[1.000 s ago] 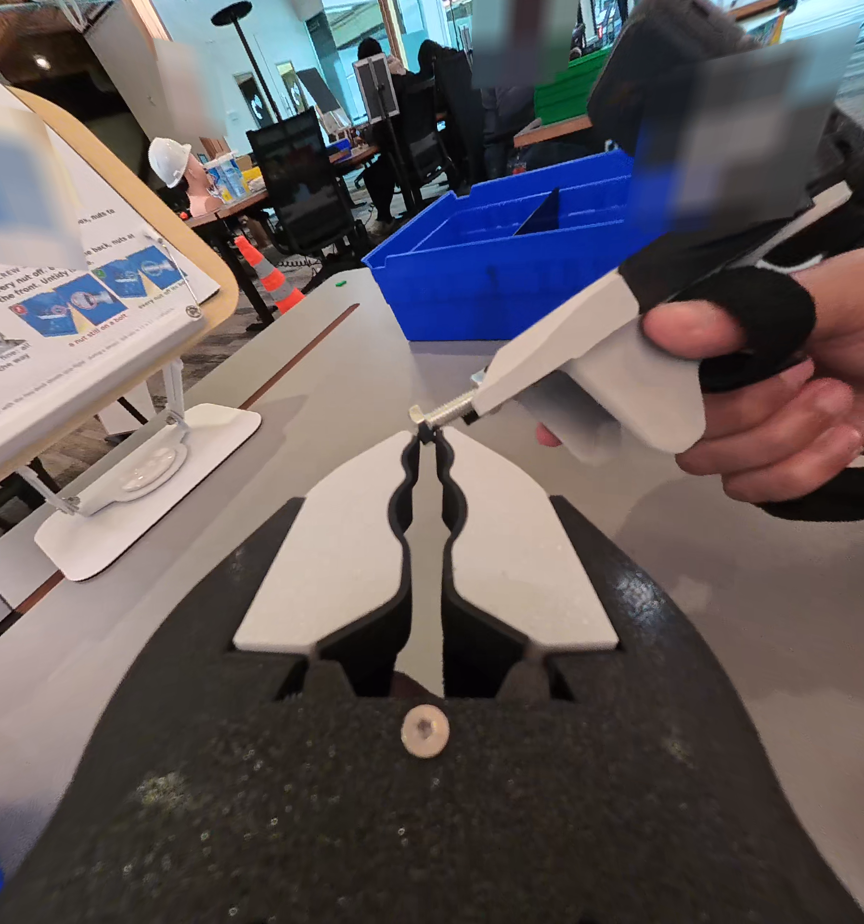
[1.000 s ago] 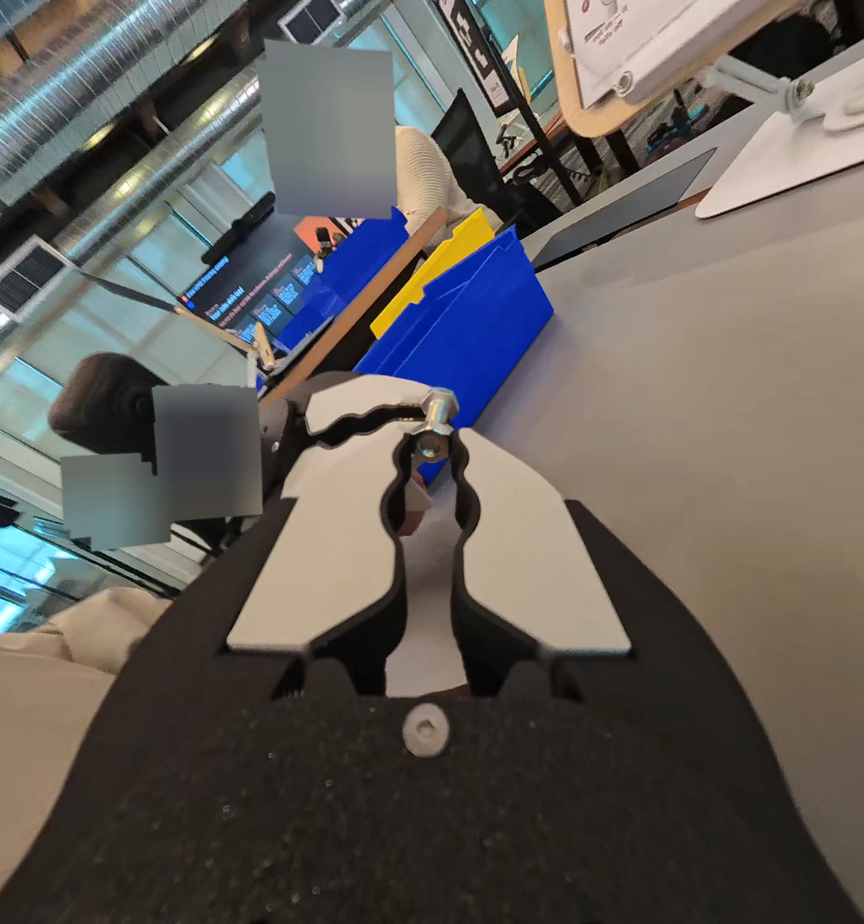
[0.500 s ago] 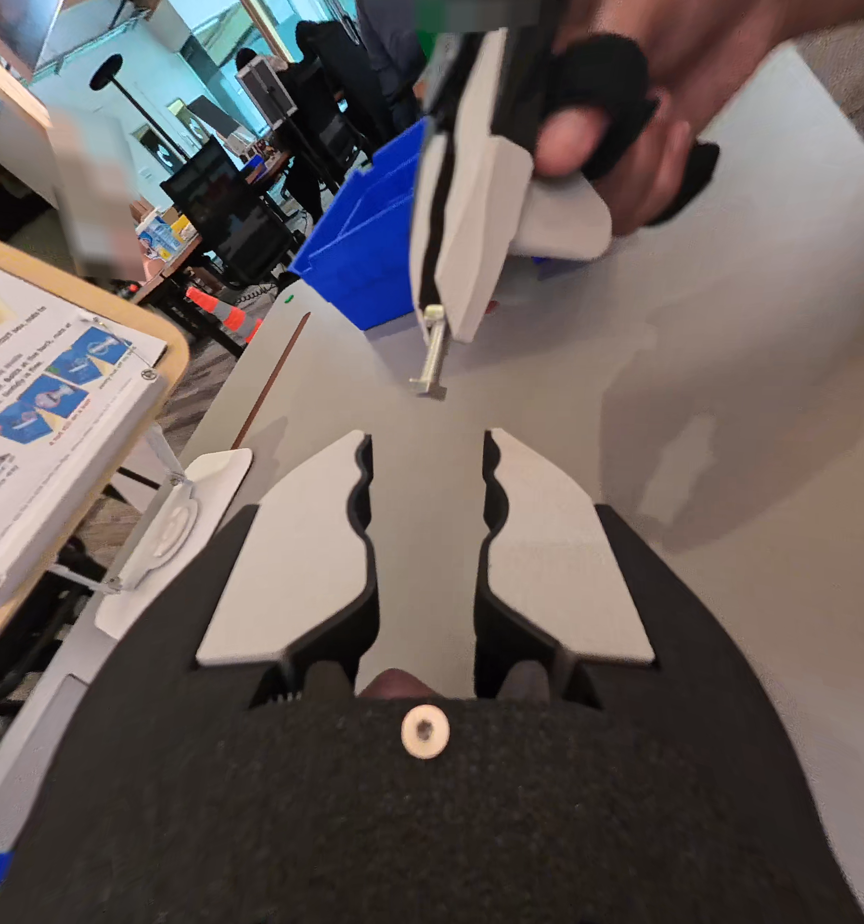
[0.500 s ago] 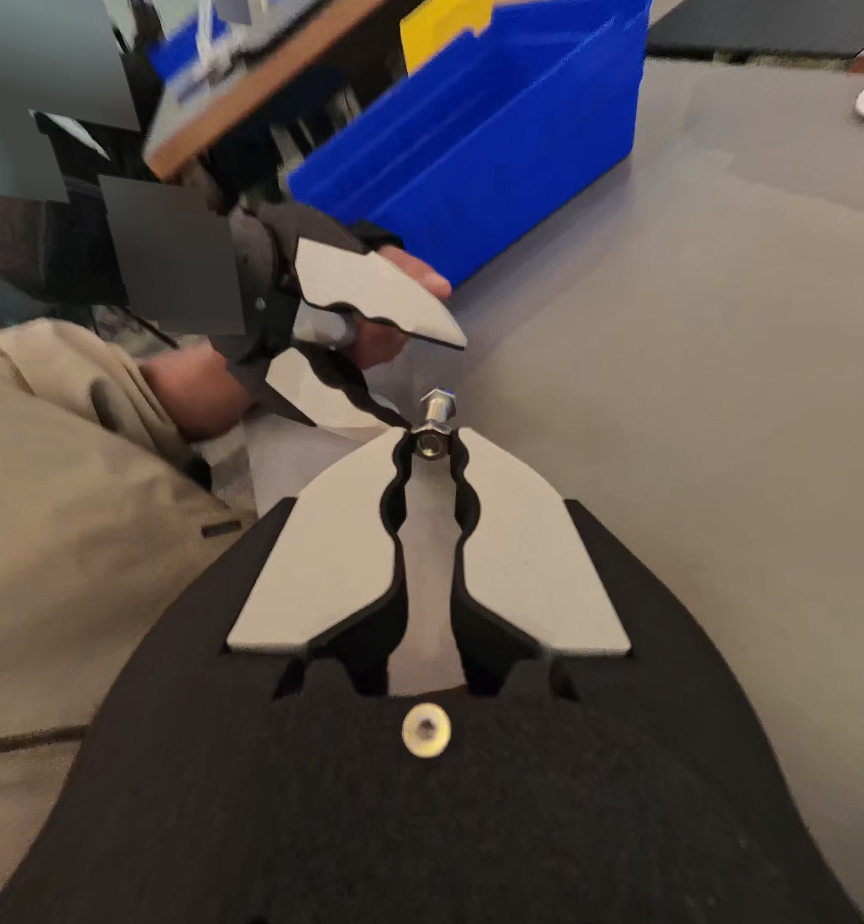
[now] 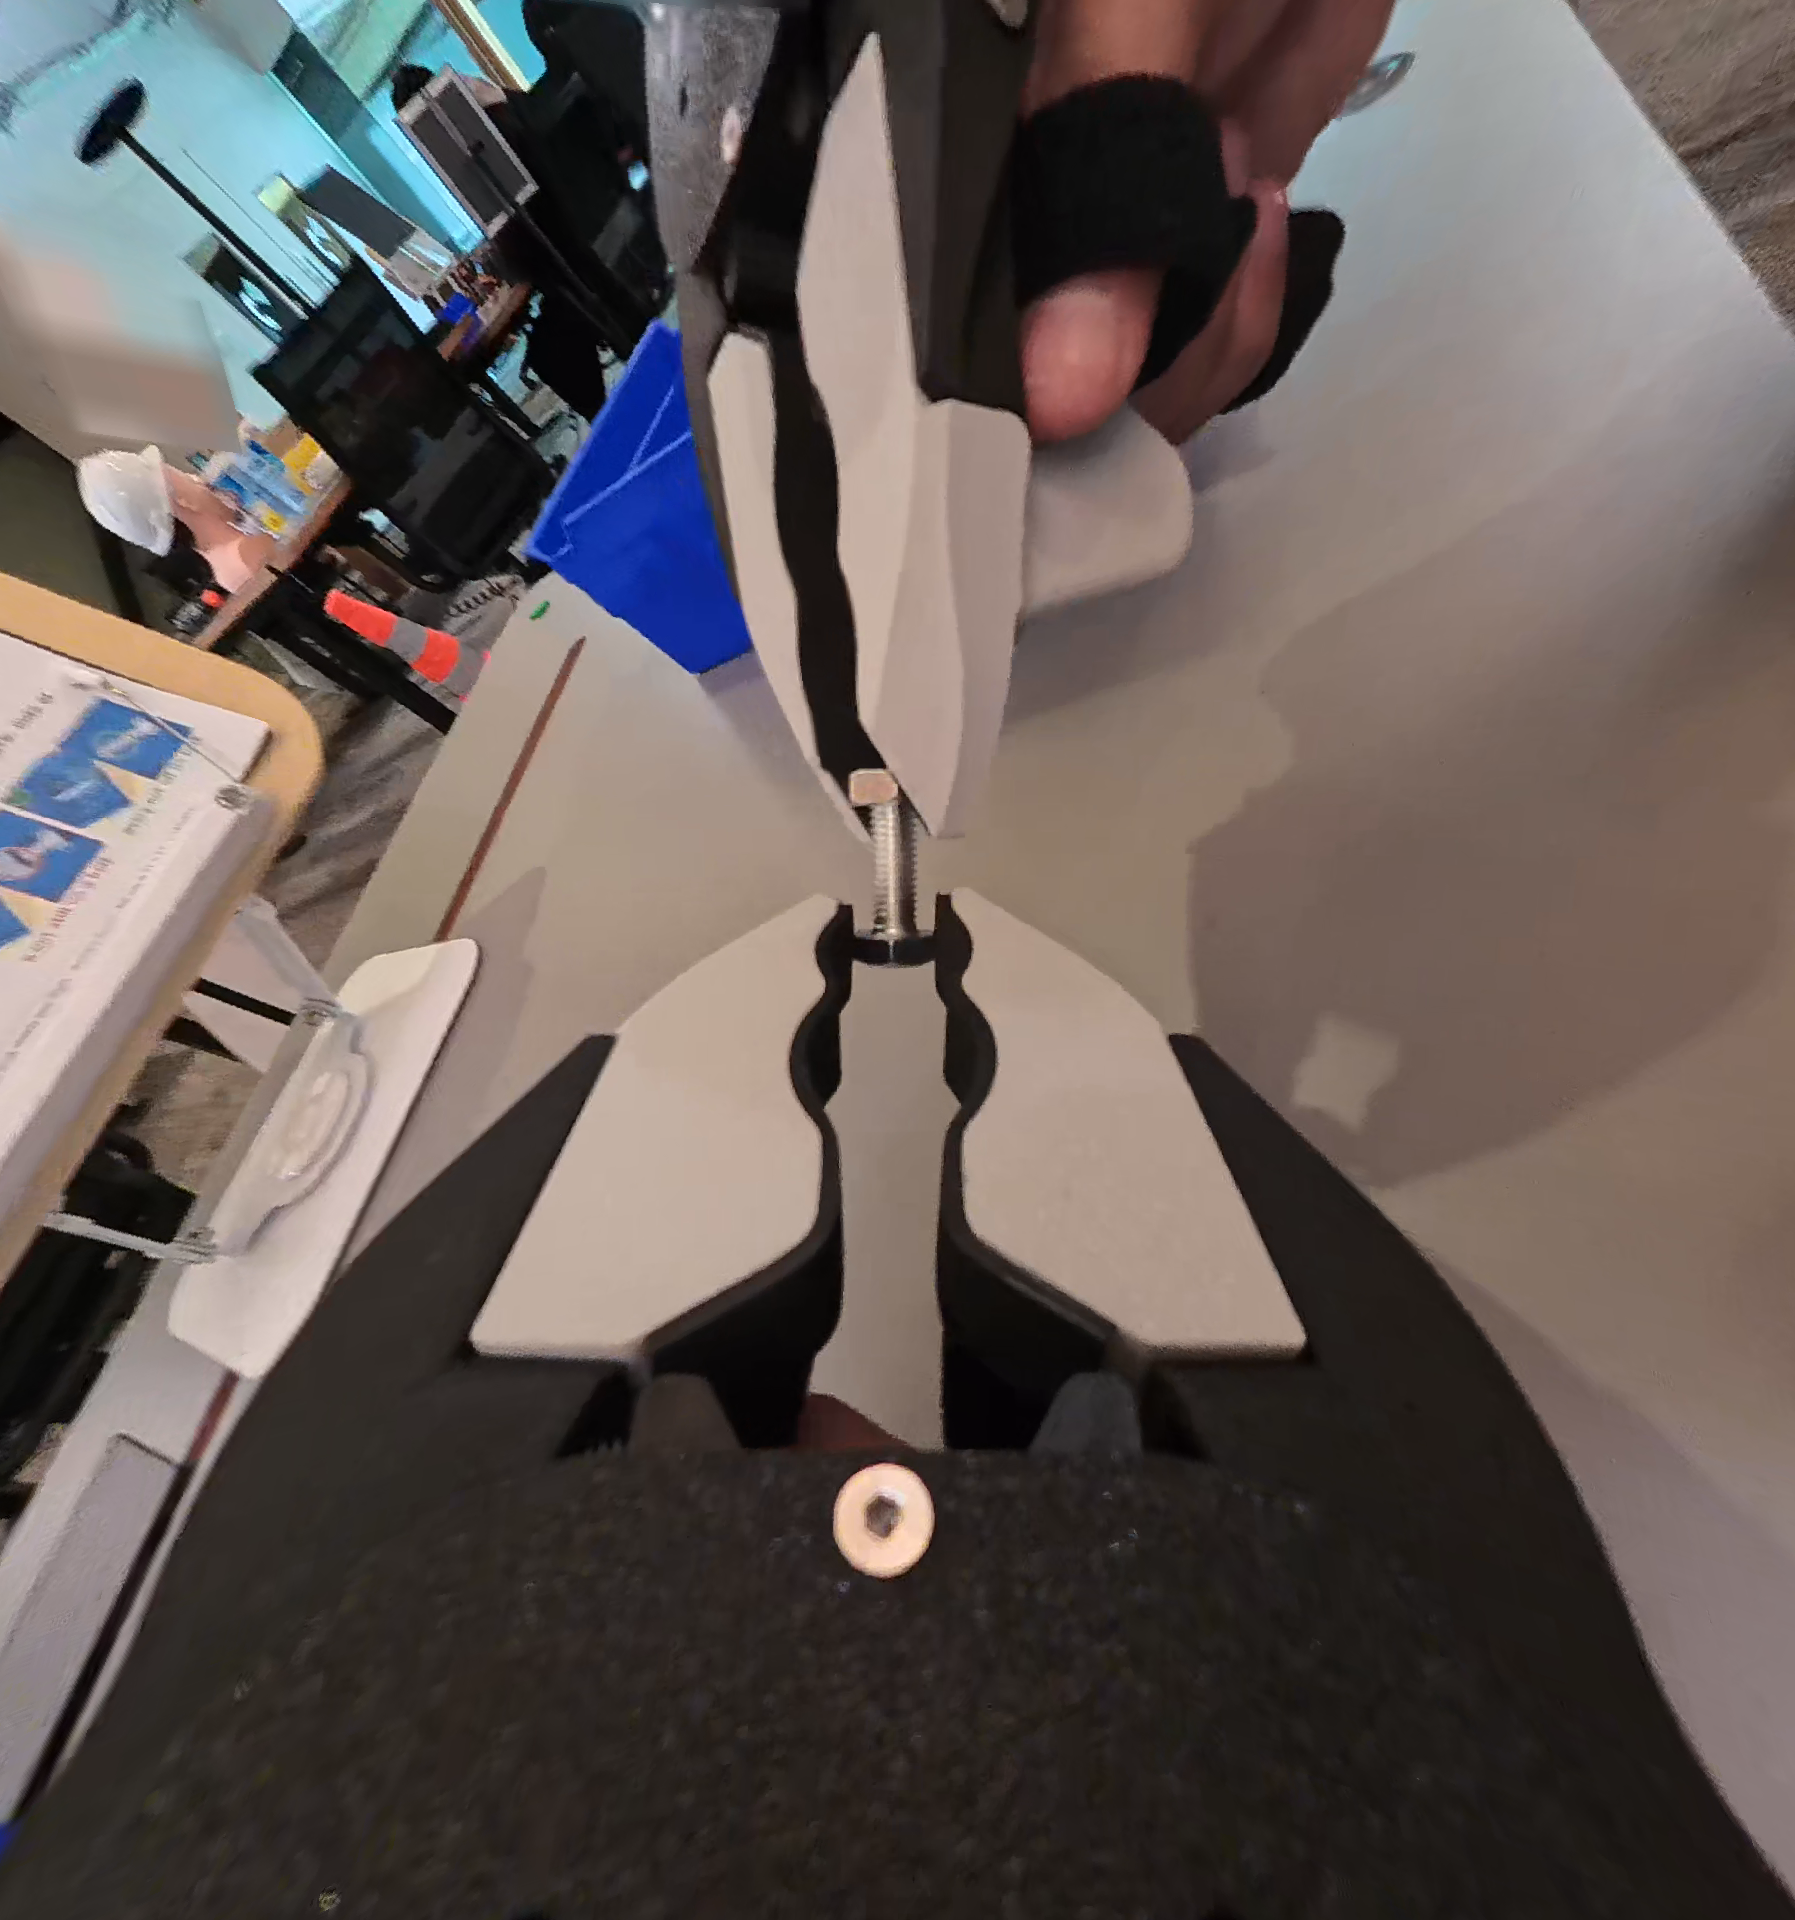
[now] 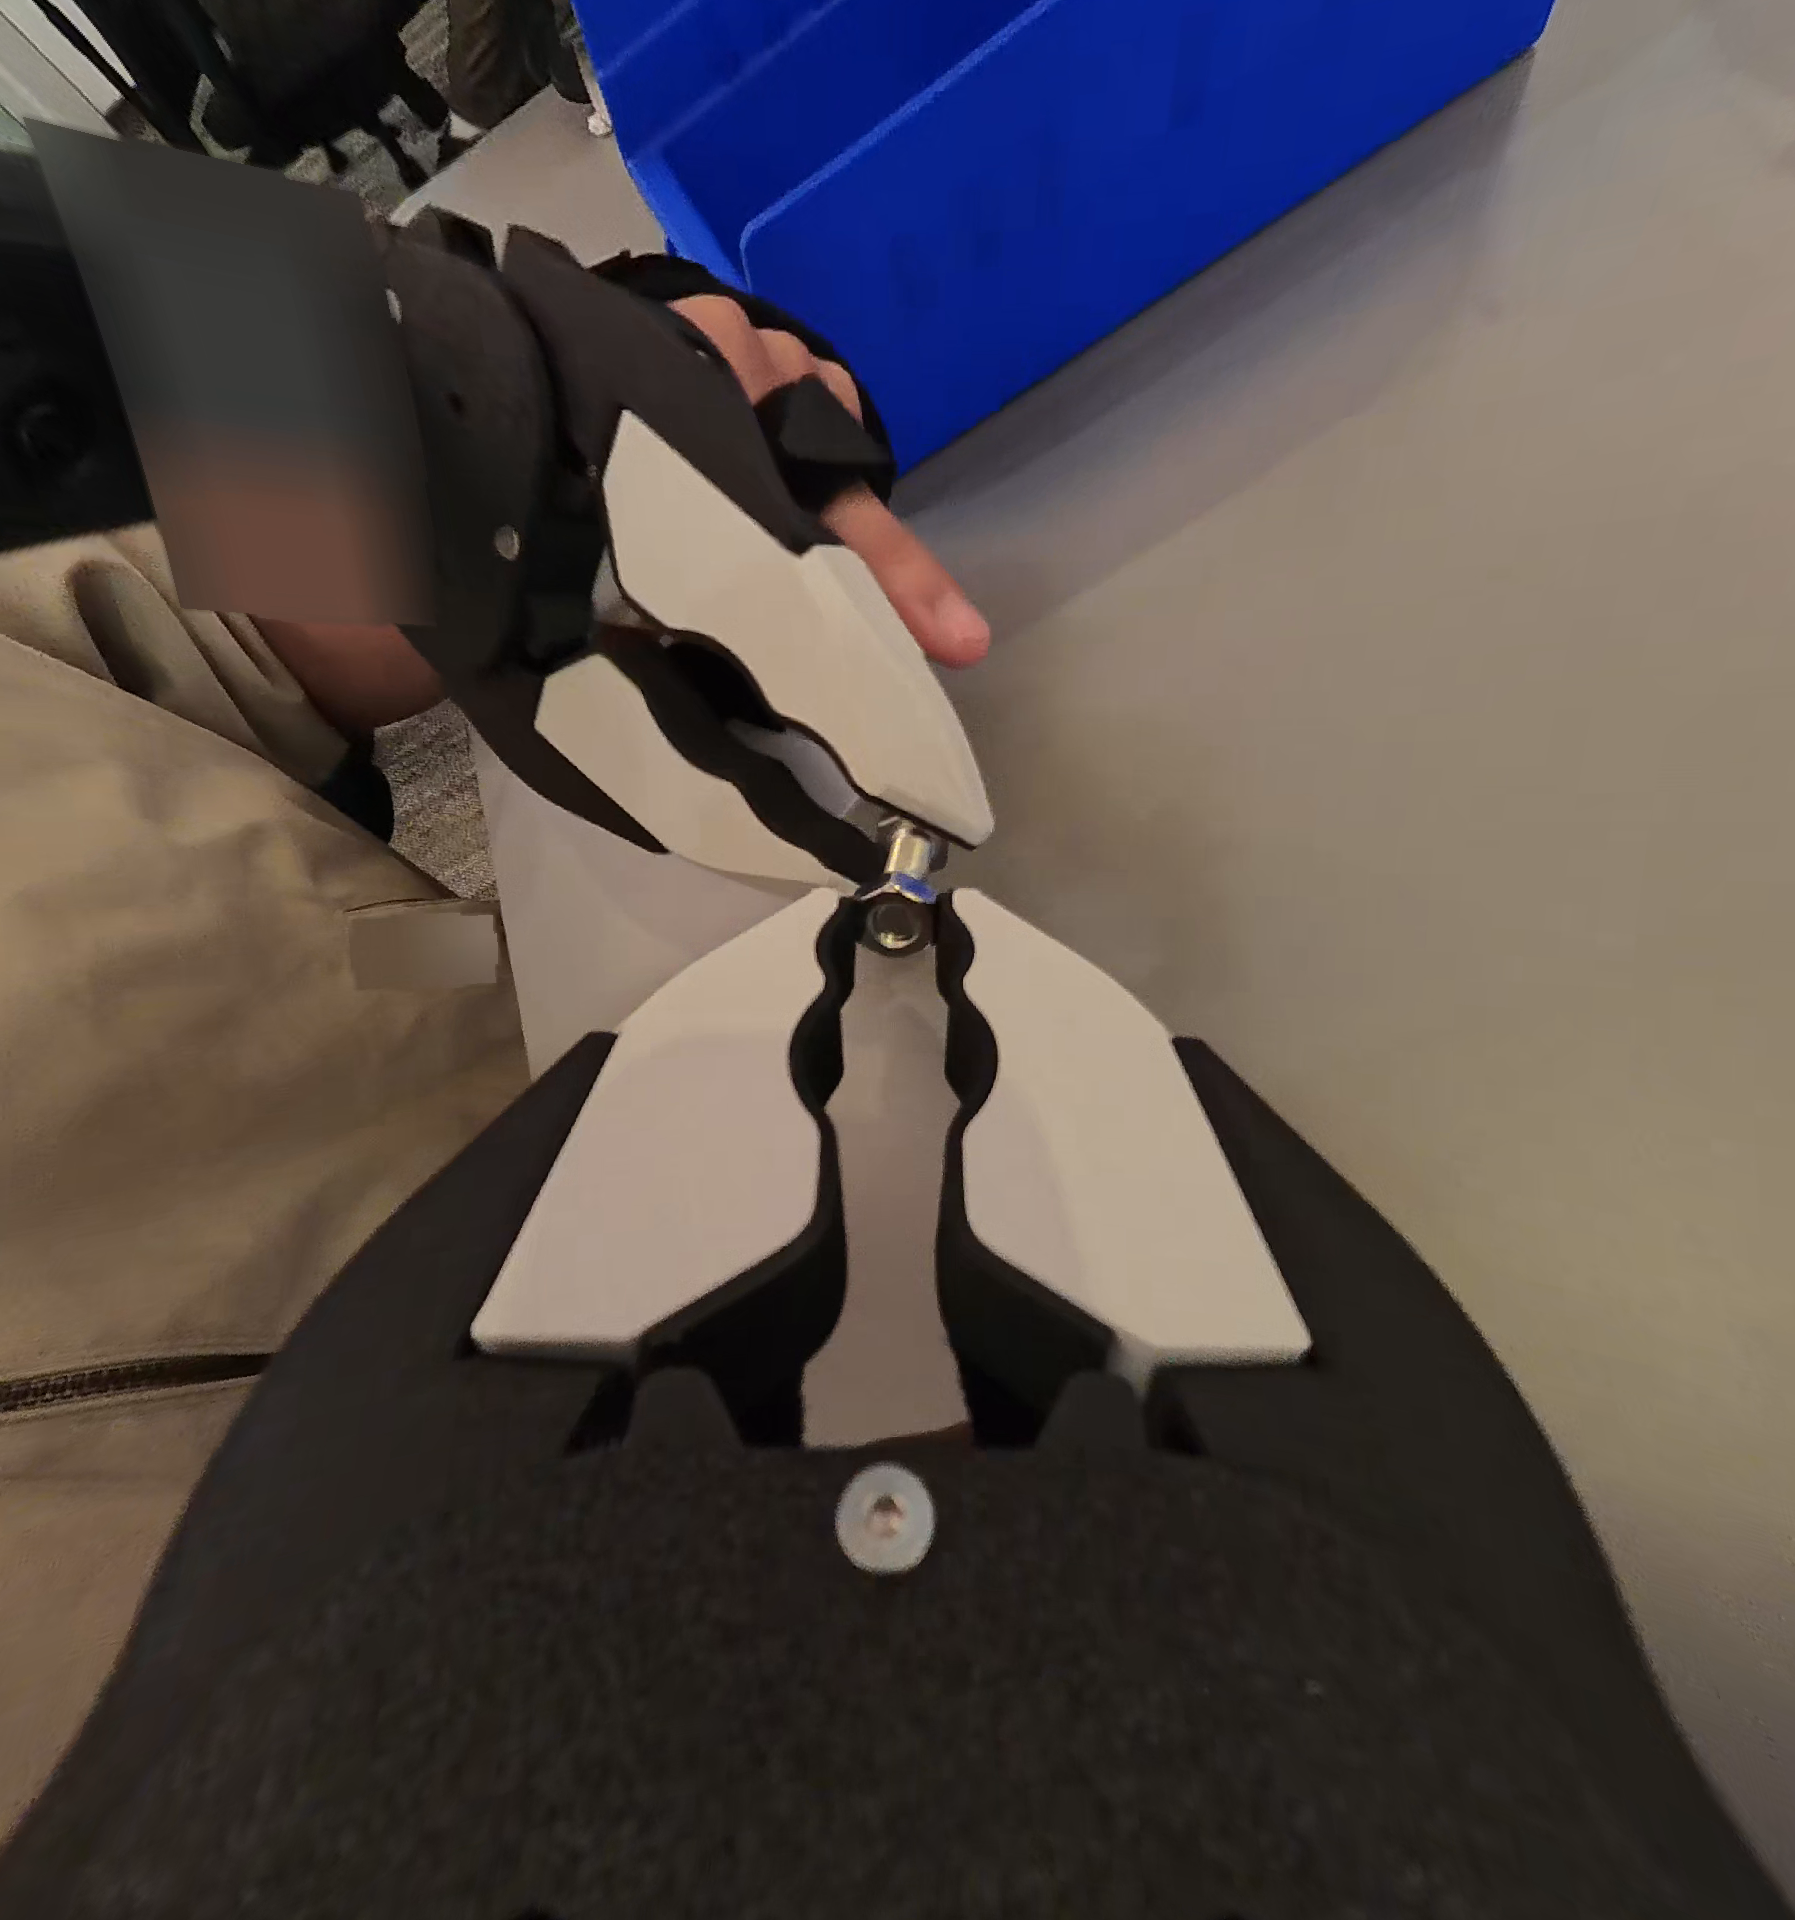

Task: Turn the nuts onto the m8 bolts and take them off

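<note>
A silver M8 bolt (image 5: 891,868) is held in the air between my two grippers above the grey table (image 5: 1495,935). My right gripper (image 6: 898,914) is shut on the bolt's head end (image 6: 898,925). In the left wrist view it (image 5: 877,805) comes down from above, with the hex head (image 5: 872,787) at its tips. My left gripper (image 5: 893,935) is shut on the dark nut (image 5: 893,951) at the bolt's other end. In the right wrist view it (image 6: 908,831) reaches in from the upper left onto the nut (image 6: 914,852).
A blue bin (image 5: 644,540) stands on the table behind the grippers and also shows in the right wrist view (image 6: 1080,208). An instruction board (image 5: 62,883) on a white stand (image 5: 332,1122) is at the left. A person's beige jacket (image 6: 145,1039) is at the table's near side. My left and right fingertips are right by each other.
One second ago my left gripper was shut on the nut. Half a second ago it was open and apart from the bolt. Now it is shut on the nut again. The right gripper turned with the bolt.
</note>
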### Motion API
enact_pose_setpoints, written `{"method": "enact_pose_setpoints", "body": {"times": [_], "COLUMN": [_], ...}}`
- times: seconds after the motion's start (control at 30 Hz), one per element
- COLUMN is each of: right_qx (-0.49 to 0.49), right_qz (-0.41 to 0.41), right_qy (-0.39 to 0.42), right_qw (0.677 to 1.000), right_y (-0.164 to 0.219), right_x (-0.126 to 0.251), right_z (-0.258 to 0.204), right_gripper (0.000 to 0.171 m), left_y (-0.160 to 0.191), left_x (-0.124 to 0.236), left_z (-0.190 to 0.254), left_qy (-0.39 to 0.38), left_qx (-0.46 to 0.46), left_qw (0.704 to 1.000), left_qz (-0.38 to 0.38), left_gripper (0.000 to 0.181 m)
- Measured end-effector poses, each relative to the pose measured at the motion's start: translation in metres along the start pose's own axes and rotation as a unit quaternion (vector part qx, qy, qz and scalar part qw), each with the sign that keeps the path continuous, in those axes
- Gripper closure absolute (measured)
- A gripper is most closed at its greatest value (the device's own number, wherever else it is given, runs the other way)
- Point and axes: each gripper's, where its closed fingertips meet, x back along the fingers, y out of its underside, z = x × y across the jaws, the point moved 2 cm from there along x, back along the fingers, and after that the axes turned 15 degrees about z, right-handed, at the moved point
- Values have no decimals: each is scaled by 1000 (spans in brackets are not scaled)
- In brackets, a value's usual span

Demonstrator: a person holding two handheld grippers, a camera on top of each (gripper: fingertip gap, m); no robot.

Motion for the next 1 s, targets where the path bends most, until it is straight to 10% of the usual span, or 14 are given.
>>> {"method": "enact_pose_setpoints", "body": {"times": [0.47,0.7,0.83,1.0], "right_qx": [-58,134,354,381], "right_qz": [183,56,-22,-5], "right_qy": [72,38,-35,-11], "right_qw": [979,989,934,924], "right_y": [-17,-10,-6,-11], "right_x": [6,10,16,17], "right_z": [-1,-14,-26,-17], "right_gripper": [157,157,157,149], "left_y": [-7,-11,-20,-14], "left_x": [1,2,3,0], "left_z": [-8,6,16,3], "left_qy": [-14,62,116,70], "left_qx": [46,161,225,207], "left_qw": [998,984,964,973], "left_qz": [27,49,78,74], "left_gripper": [167,167,167,167]}}
